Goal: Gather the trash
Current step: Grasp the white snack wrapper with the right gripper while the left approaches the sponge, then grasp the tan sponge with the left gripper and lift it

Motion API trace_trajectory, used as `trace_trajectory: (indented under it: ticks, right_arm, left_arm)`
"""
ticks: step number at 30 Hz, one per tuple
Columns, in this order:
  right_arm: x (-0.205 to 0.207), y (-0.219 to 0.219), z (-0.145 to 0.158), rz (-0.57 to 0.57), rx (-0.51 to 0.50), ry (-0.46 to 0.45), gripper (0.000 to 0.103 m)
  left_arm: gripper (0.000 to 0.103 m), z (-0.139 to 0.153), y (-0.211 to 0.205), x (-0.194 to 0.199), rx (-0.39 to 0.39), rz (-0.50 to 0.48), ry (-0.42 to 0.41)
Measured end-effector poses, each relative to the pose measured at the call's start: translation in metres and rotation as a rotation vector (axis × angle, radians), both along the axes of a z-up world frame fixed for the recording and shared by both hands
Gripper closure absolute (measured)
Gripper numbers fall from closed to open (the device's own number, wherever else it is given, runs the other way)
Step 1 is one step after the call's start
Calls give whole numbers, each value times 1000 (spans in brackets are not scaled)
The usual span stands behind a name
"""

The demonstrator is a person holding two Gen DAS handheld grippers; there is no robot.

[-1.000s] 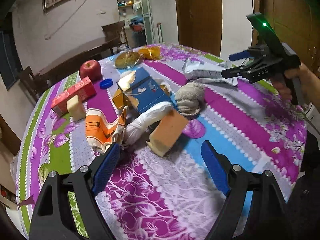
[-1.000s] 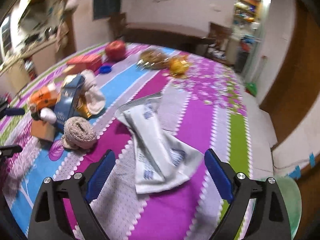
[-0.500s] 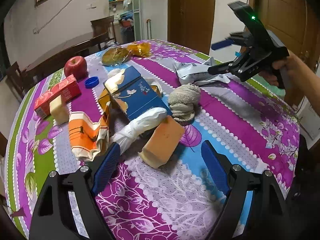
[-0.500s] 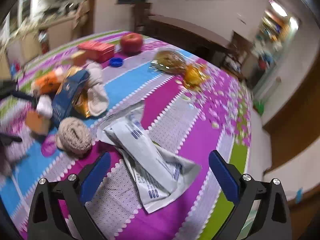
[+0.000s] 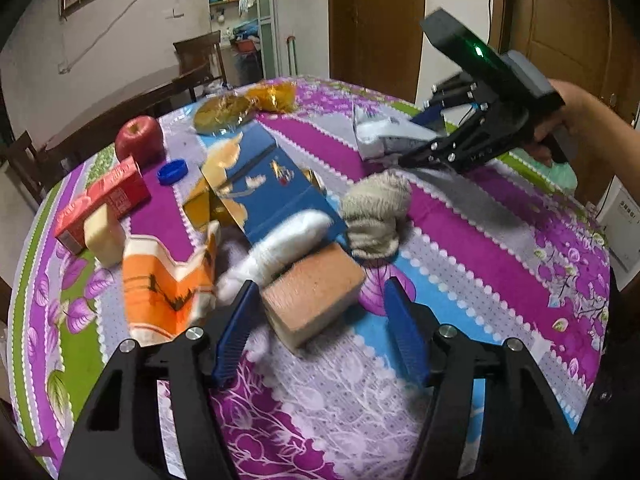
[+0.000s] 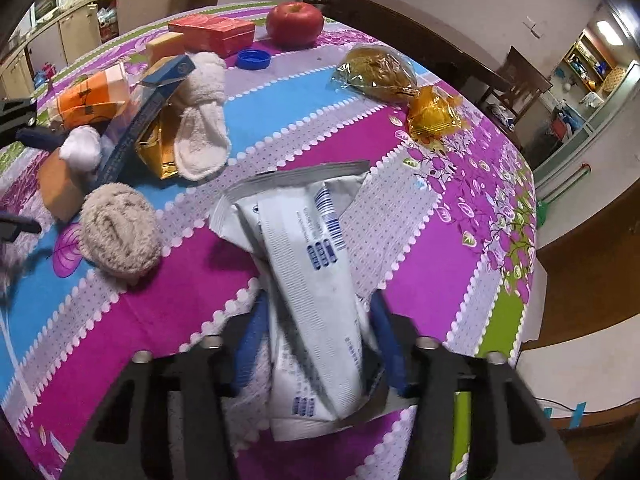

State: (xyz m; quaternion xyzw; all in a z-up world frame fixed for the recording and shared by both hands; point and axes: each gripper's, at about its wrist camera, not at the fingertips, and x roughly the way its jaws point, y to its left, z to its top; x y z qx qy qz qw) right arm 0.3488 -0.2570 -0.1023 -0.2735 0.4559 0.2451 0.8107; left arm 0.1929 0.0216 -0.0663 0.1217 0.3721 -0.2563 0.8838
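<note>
Dining room, counter (image 5: 500,240) under floral cloth. Left wrist view: left gripper (image 5: 316,320) fingers closing around a tan sponge block (image 5: 316,300), not yet touching. Right wrist view: right gripper (image 6: 320,344) fingers closing on the white plastic wrapper (image 6: 312,264); the slick film may slip free.
</note>
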Motion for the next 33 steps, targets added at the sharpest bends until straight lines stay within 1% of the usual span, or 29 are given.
trace_trajectory:
  ticks: [1,3,4,5,6,7,8,9,11,15,18,19,20,22,24,26,28,30,31,32,33]
  right_arm:
    - [-1,0,0,-16,6,-6,60]
    - [-5,-2,0,-49,15,-25,64]
    - [-9,-4,1,-78,29,-38,64]
    - [-12,-6,2,-98,46,-43,65]
    - [-15,-8,3,-120,68,-48,65]
    - [-21,-11,6,-148,102,-55,66]
    - [-26,-14,9,-169,134,-62,66]
    - [-35,-18,14,-196,180,-69,66]
    - [-49,-24,21,-239,254,-74,66]
    - [-78,-33,29,-300,382,-65,66]
    - [-100,-38,28,-346,454,-28,66]
    - [-110,-39,27,-365,478,2,66]
    - [-117,-39,26,-375,481,25,66]
    - [-135,-35,24,-381,444,50,66]
    - [-148,-32,18,-383,428,89,65]
    - [-159,-27,12,-391,388,72,64]
    - [-163,-25,12,-395,385,57,64]
    - [-163,-27,13,-403,414,55,51]
    - [-162,-27,12,-393,418,55,48]
    - [-161,-27,12,-376,415,52,36]
    - [-161,-27,14,-354,408,44,25]
  left_arm:
    - [33,0,-1,0,3,-2,-9]
    - [33,-2,-5,4,27,8,-20]
    - [33,-3,-7,6,42,30,-32]
    - [33,-3,-8,6,42,40,-32]
    - [35,-2,-8,7,37,42,-30]
    - [46,-2,-8,7,33,43,-26]
    - [53,-2,-9,7,27,38,-13]
    - [54,-3,-8,6,32,48,-13]
    - [60,-2,-5,5,12,55,-8]
    - [64,2,2,-5,-20,63,11]
    - [64,8,6,-18,-29,60,21]
    - [64,11,8,-23,-30,61,16]
    - [64,14,10,-29,-25,62,12]
    - [64,16,12,-38,6,68,-2]
    - [64,12,12,-46,54,71,-16]
    - [63,4,12,-45,61,71,3]
    - [60,-3,13,-41,67,78,16]
    - [55,-4,14,-41,54,63,5]
    - [49,-5,15,-40,50,59,8]
    - [43,-6,16,-40,38,47,13]
    - [42,-7,16,-40,32,38,12]
